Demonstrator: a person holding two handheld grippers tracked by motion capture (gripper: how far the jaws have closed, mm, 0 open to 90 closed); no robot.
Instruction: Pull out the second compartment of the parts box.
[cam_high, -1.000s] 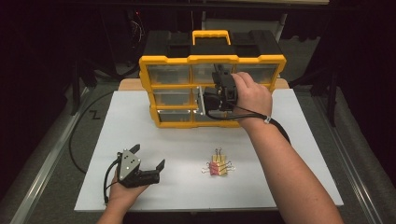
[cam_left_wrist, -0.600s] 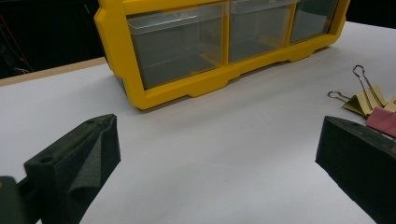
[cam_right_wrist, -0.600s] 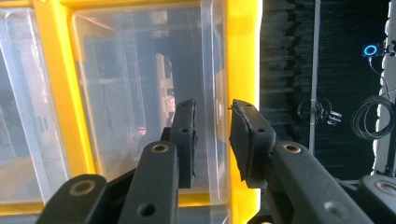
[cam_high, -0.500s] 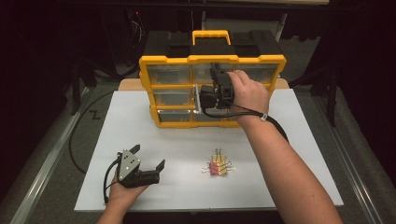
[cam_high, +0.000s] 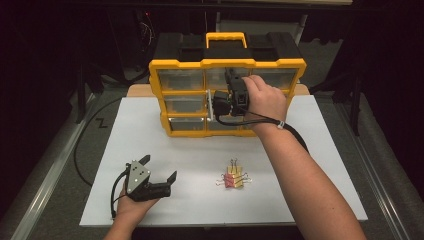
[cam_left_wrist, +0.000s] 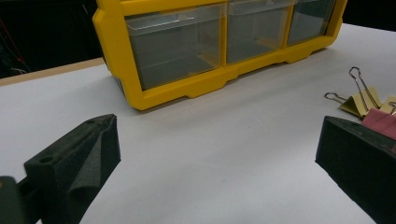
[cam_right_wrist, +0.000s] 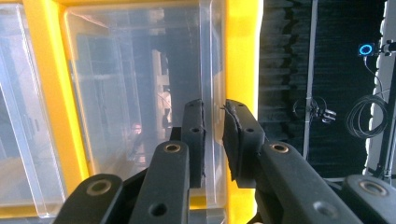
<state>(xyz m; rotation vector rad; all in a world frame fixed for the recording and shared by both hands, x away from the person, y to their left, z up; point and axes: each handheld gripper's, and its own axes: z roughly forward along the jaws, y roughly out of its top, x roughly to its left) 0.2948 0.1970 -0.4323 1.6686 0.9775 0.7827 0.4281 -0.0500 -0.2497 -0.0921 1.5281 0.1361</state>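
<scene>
The right gripper (cam_right_wrist: 214, 140) has its jaws pinched on the clear handle lip of a drawer (cam_right_wrist: 140, 102) in the yellow organizer (cam_high: 227, 95), which stands at the far side of the white tabletop (cam_high: 320, 165). In the high view the right hand (cam_high: 262, 100) holds that gripper against the middle of the cabinet front, and the drawer looks still seated in its bay. The step in hand appears to be drawing this drawer out, and it would go best as a straight pull along the drawer's own line, toward the person, with the wrist level so the thin plastic lip does not twist or slip from between the pads. The grip sits close to the yellow divider, so a slow start would help show whether the drawer slides or the whole organizer comes with it; nothing braces the cabinet, and a jerk could drag it across the sheet. The left gripper (cam_high: 150, 181) rests low near the front left of the tabletop with its jaws spread wide and nothing between them, so it is free to steady the organizer if needed. A small bunch of binder clips (cam_high: 233, 177) lies near the front, well apart from the cabinet and probably meant for the drawer once it stands open.
</scene>
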